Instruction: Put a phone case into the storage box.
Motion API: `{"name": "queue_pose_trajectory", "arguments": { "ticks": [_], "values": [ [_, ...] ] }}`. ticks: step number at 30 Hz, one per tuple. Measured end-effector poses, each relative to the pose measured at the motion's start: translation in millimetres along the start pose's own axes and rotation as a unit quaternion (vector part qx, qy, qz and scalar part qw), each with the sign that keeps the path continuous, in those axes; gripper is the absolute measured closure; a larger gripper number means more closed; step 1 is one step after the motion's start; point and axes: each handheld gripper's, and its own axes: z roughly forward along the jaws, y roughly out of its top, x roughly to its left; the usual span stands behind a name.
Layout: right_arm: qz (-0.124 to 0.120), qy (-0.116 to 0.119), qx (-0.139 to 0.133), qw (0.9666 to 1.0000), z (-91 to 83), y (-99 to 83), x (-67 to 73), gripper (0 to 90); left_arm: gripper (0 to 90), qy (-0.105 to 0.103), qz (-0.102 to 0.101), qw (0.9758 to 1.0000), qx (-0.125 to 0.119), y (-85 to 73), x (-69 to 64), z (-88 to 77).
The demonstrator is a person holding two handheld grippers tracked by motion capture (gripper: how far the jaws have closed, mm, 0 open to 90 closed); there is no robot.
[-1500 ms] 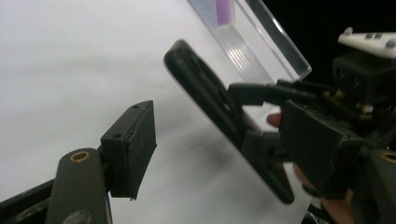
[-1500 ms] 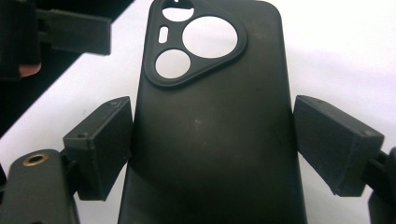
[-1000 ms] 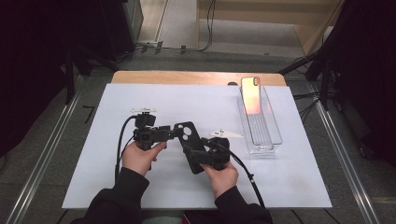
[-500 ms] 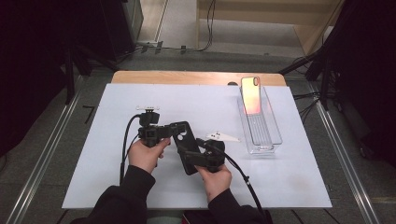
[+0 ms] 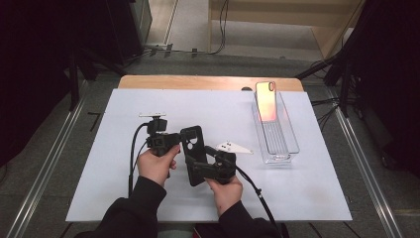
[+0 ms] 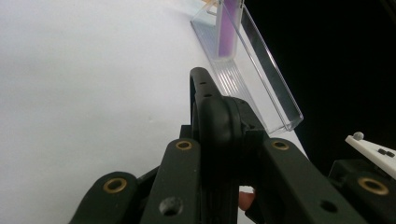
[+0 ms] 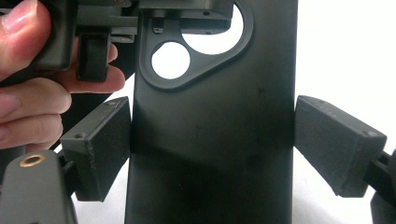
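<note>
A black phone case [image 5: 192,144] hangs above the white sheet between both grippers. My right gripper [image 5: 195,166] is shut across its width; in the right gripper view a pad presses each long side of the case [image 7: 215,116], which fills the gap of the gripper [image 7: 212,149]. My left gripper [image 5: 171,139] comes in from the left at the end with the camera hole. Its jaws have just been closing, and in the left gripper view they clamp the case's edge [image 6: 205,93] inside the gripper [image 6: 229,140]. The left gripper [image 7: 187,9] also crosses the top of the right gripper view.
A clear plastic tray [image 5: 282,144] lies at the right of the sheet, with a phone [image 5: 266,101] leaning upright at its far end. The tray [image 6: 261,79] and phone [image 6: 229,32] sit beyond the case. The white sheet [image 5: 297,198] covers a wooden table [image 5: 208,82].
Both hands have shifted a little left with the case. The left gripper's jaws, apart a second ago, have closed onto the case's upper end. The right gripper keeps its hold.
</note>
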Motion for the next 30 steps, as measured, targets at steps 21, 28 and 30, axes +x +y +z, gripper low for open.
{"name": "queue_pose_trajectory", "arguments": {
  "ticks": [21, 28, 30],
  "values": [
    [-0.055, 0.019, 0.065, 0.9962, -4.0, 25.8, -4.6, 0.0, 82.5, -0.005, 0.016, 0.9997, -0.020, 5.5, -5.9, -14.8],
    [-0.067, 0.014, 0.091, 0.9936, -12.3, 31.6, -13.6, 0.0, 82.3, 0.006, 0.059, 0.9972, -0.045, 5.0, -9.6, -19.8],
    [-0.068, 0.011, 0.097, 0.9929, -16.0, 33.3, -15.8, 0.0, 82.2, 0.008, 0.075, 0.9957, -0.055, 3.9, -11.9, -20.4]
  ]
}}
